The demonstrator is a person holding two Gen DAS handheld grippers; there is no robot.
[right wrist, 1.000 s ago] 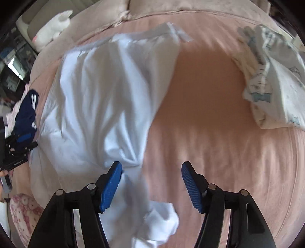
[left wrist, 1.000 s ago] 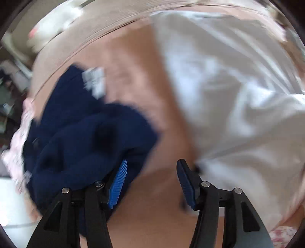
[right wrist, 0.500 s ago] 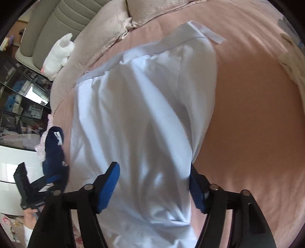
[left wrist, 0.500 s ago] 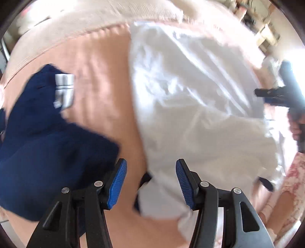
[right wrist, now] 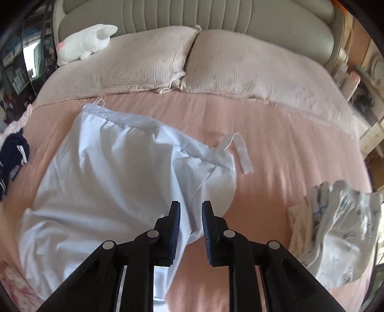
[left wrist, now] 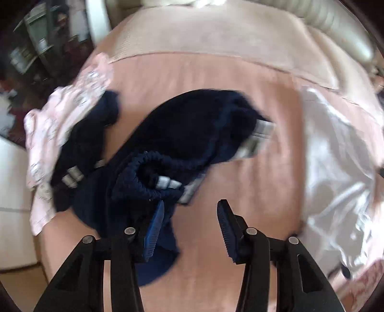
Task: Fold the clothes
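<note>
Narrowed right hand-held gripper (right wrist: 190,229) pinches smooth white garment (right wrist: 115,182); left (left wrist: 189,230) gapes empty.

The bed sheet (right wrist: 276,153) is smooth, matt pink cloth, faintly rippled. At the head edge of the bed the two pillows (right wrist: 148,62) wear a coarse, waffle-textured beige weave, and the headboard (right wrist: 216,14) behind them looks like padded, slightly glossy leather in ribbed panels. The white garment (right wrist: 115,172) is thin, smooth woven cloth with soft creases. The navy garment (left wrist: 187,134) is matt, thicker knit with a gathered elastic band. The plush toy (right wrist: 84,43) is fluffy.
</note>
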